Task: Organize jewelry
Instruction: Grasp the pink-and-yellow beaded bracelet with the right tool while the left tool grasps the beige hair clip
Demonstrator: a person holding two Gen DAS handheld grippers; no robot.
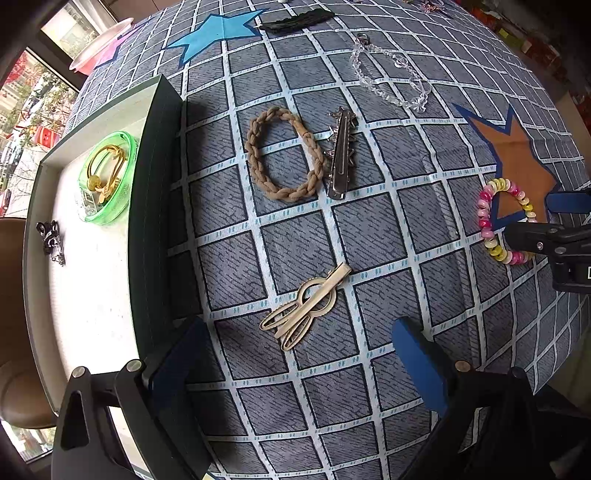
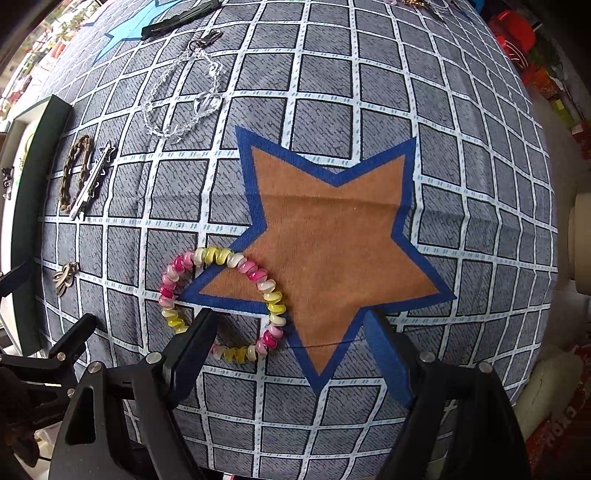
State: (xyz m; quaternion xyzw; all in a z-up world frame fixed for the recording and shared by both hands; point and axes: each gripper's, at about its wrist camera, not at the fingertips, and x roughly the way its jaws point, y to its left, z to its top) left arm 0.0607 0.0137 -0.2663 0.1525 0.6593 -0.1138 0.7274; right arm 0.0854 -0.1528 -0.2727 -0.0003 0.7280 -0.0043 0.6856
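My left gripper [image 1: 295, 358] points down at the checked cloth, open, its blue pads [image 1: 417, 362] wide apart. A gold hair clip [image 1: 306, 306] lies flat just ahead of them, untouched. In the right wrist view my right gripper [image 2: 291, 336] is open above a pink-and-yellow spiral bracelet [image 2: 273, 295] on the orange star's edge. Its left finger [image 2: 192, 343] covers the ring's lower left part; the pads do not press on it. A dark-walled tray [image 1: 155, 206] at the left holds a green bangle [image 1: 107, 177] with gold pieces inside.
On the cloth lie a braided tan hair tie [image 1: 284, 155], a silver star clip [image 1: 341, 155], a clear bead bracelet [image 1: 391, 74] and a black clip [image 1: 295, 18]. A small dark piece [image 1: 50, 240] sits in the tray. A pink bowl [image 1: 99, 48] stands behind it.
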